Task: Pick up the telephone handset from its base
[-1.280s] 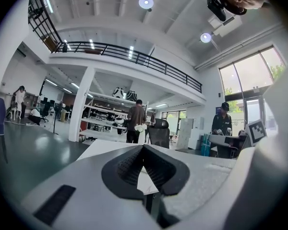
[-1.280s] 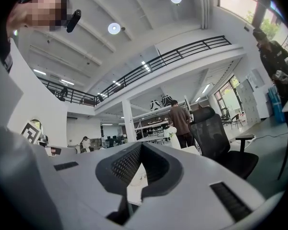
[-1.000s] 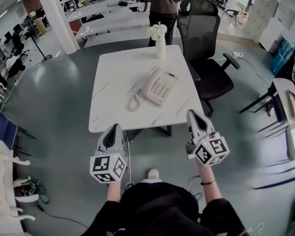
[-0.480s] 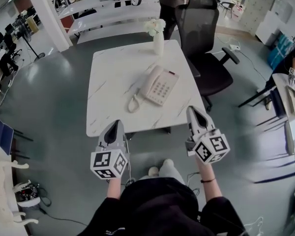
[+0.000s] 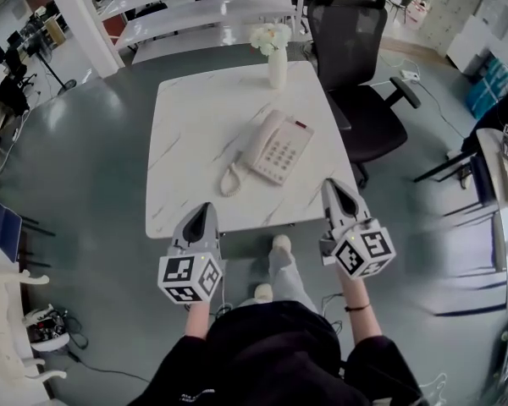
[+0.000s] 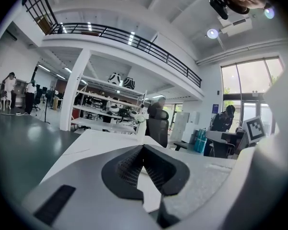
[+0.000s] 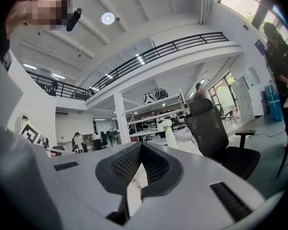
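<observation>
Both grippers (image 5: 205,209) (image 5: 332,187) at near table (image 5: 190,134) edge

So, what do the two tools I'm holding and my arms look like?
The left tool and right tool are light grey wedges tapering to a point, with black ribbed pads inside. Each carries a white cube with black square markers. The person wears a black top, forearms bare, and a thin dark band on the right wrist.

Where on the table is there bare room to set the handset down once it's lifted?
The whole left half of the table is bare, from the telephone and its coiled cord out to the left edge. The near-right corner is also free. It is tighter at the far edge round the vase, with the chair beyond.
</observation>
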